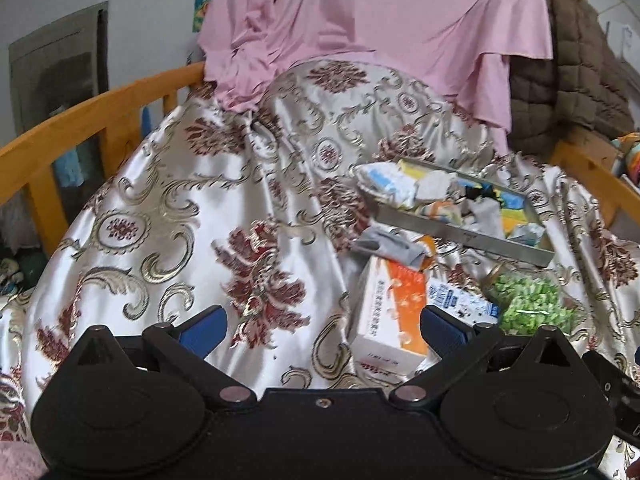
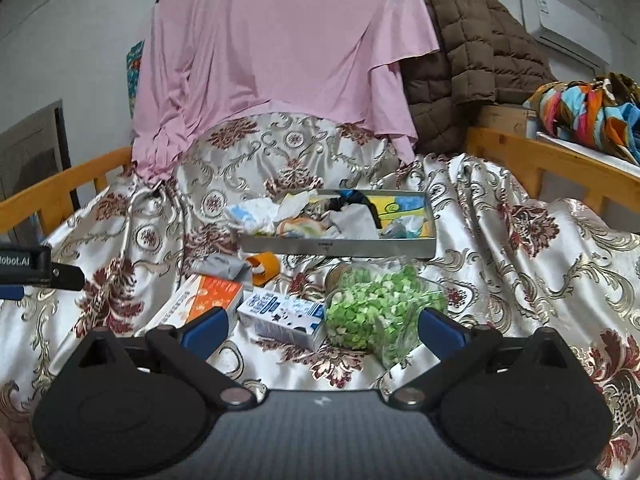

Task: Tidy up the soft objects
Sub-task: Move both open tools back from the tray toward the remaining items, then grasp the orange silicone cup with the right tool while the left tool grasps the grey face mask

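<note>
1. left gripper (image 1: 322,330) jaws wide, holding nothing, over the satin bedspread (image 1: 168,216).
2. right gripper (image 2: 322,330) same, wide and empty.
3. soft bits piled in the metal tray (image 2: 340,247); grey sock (image 2: 224,266) just in front of it.

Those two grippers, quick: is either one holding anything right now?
Left gripper: open, holding nothing, above the patterned bedspread.
Right gripper: open, holding nothing, facing the bag of green pieces.
</note>
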